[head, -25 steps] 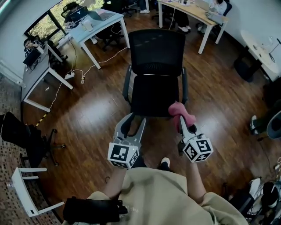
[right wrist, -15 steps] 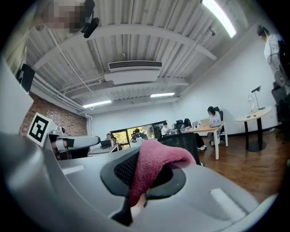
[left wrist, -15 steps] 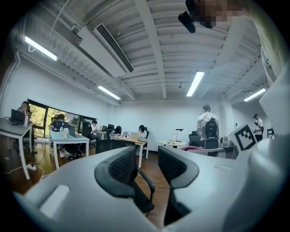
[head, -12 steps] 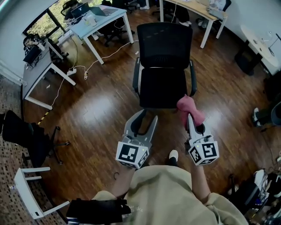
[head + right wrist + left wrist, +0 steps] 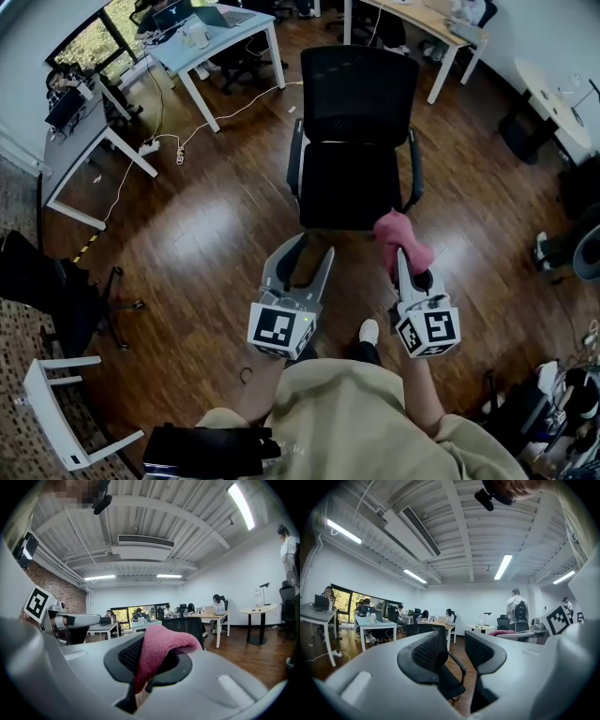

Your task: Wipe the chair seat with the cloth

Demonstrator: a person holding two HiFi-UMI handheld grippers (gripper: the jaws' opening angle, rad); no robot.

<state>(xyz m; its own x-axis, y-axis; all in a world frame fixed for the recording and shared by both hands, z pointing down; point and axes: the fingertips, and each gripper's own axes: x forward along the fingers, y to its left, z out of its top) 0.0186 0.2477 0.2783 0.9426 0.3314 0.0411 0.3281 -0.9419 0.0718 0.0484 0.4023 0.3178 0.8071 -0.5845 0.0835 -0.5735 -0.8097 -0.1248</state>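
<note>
A black office chair [image 5: 352,94] stands on the wooden floor ahead of me, its seat [image 5: 347,187] facing me. My right gripper [image 5: 400,251] is shut on a pink cloth [image 5: 401,236], which hangs just off the seat's front right corner. In the right gripper view the cloth [image 5: 158,652] bulges out between the jaws, with the chair back [image 5: 187,624] behind it. My left gripper [image 5: 309,249] hovers before the seat's front edge. Its jaws have just been opening. In the left gripper view the left gripper [image 5: 453,649] shows a narrow gap with nothing in it, and the chair [image 5: 451,679] lies beyond.
Light desks [image 5: 202,42] stand at the upper left with a cable [image 5: 187,141] trailing across the floor. Another desk [image 5: 422,23] is at the top right. A dark chair [image 5: 47,281] and a white chair [image 5: 56,412] sit at the left. People work at distant desks [image 5: 375,623].
The chair now lies higher in the head view, and both grippers sit a little lower and further right. The pink cloth stays clamped in the right gripper.
</note>
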